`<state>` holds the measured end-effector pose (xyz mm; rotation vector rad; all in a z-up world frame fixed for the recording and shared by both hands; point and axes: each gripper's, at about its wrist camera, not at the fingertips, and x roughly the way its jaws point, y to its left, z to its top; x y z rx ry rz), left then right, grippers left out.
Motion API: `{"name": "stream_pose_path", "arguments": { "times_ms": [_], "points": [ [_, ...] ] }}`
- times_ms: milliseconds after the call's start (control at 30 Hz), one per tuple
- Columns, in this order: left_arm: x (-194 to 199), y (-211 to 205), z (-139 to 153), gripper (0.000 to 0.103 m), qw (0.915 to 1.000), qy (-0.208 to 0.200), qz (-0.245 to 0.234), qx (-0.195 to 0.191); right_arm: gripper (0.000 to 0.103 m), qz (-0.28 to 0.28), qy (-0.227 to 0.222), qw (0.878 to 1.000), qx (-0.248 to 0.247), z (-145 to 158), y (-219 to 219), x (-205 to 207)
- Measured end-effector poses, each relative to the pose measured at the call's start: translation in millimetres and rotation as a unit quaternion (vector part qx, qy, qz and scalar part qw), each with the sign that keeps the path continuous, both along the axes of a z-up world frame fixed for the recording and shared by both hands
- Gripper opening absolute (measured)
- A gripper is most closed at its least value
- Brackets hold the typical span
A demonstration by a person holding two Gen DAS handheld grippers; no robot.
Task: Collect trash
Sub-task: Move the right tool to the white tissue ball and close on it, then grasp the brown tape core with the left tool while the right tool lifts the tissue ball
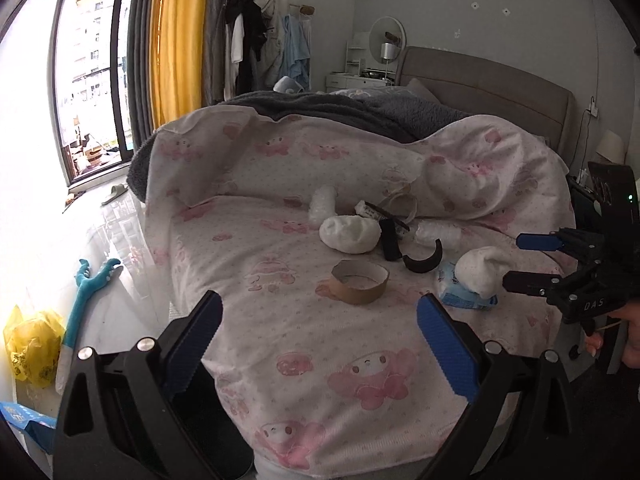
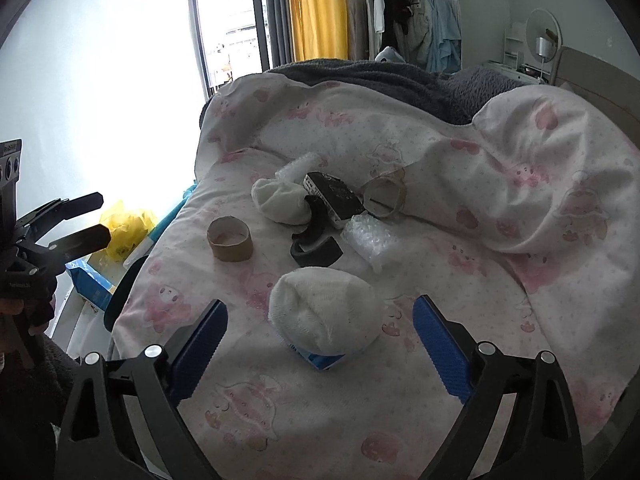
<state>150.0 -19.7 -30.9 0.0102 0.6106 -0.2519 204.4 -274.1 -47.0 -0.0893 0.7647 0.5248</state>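
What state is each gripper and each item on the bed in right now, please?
Left gripper: open, empty, above the bed.
Right gripper: open, empty, facing the near sock.
Cardboard ring: on its end, hollow side up.
Near white sock: balled, resting on the blue packet.
Far white sock: balled, against the black box.
Bubble wrap: crumpled.
Yellow bag: on the floor, slumped.
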Motion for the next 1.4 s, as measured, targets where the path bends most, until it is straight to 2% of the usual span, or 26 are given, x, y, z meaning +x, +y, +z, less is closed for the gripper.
{"name": "stream_pose_path", "arguments": {
  "times_ms": [133, 300, 400, 467, 600, 767, 867, 900, 1067, 1167, 1267, 1400],
  "points": [
    [22.1, -4.0, -7.1, 0.099, 0.9991, 0.020, -0.032, -0.018, 0.088, 0.016, 0.020, 1.000, 0.010, -12.0, 1.2, 17.1],
    [43.0, -12.0, -19.4, 0.099, 0.9975, 0.039, -0.057, -0.015, 0.070, 0.038, 0.038, 0.999, 0.007, -22.5, 6.4, 32.8],
    [49.2, -18.5, -25.2, 0.099, 0.9971, 0.034, -0.067, -0.011, 0.060, 0.037, 0.042, 0.998, 0.013, -23.9, 5.0, 36.6],
    [53.9, -21.6, -29.7, 0.099, 0.9971, 0.035, -0.066, -0.010, 0.058, 0.040, 0.045, 0.998, 0.019, -23.3, 3.3, 37.0],
    [64.2, -26.3, -36.6, 0.099, 0.9959, 0.049, -0.073, -0.022, 0.057, 0.041, 0.043, 0.998, 0.032, -15.7, -0.5, 36.1],
    [72.9, -37.2, -44.0, 0.097, 0.9954, 0.054, -0.079, -0.008, 0.057, 0.039, 0.031, 0.997, 0.064, 0.9, 0.6, 39.7],
    [79.0, -45.2, -46.2, 0.091, 0.9956, 0.051, -0.078, 0.008, 0.057, 0.038, 0.026, 0.996, 0.077, 9.5, 6.6, 46.5],
    [81.8, -47.0, -47.3, 0.088, 0.9954, 0.054, -0.079, 0.006, 0.057, 0.037, 0.025, 0.996, 0.083, 12.6, 9.3, 49.8],
    [95.7, -54.1, -54.3, 0.083, 0.9940, 0.074, -0.080, -0.009, 0.057, 0.031, 0.023, 0.994, 0.099, 21.5, 20.5, 67.5],
    [101.8, -56.4, -60.4, 0.075, 0.9937, 0.084, -0.074, -0.010, 0.057, 0.032, 0.023, 0.994, 0.105, 23.5, 28.1, 77.8],
    [108.0, -53.8, -67.4, 0.059, 0.9930, 0.102, -0.058, -0.013, 0.057, 0.034, 0.022, 0.994, 0.099, 23.0, 39.5, 82.6],
    [106.0, -39.2, -64.0, 0.059, 0.9914, 0.108, -0.054, -0.051, 0.057, 0.036, 0.024, 0.995, 0.092, 19.7, 56.5, 85.6]
  ]
}}
